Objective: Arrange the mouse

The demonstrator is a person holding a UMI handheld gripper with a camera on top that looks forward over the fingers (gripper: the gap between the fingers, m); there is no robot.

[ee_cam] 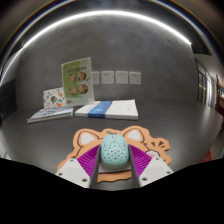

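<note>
A grey table (170,115) runs to a pale wall; books (105,109) and an upright leaflet (77,80) stand at the far left. Near, the gripper (113,172) has its fingers clamped on a teal mouse (114,151), above an orange mat (110,137).

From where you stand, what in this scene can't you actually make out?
Gripper view only:
- Mouse: its lower part is hidden behind the fingers around it; whether they press on it is unclear.
- Mouse pad: mostly covered by the mouse and gripper.
- Booklets and poster: print too small.
</note>
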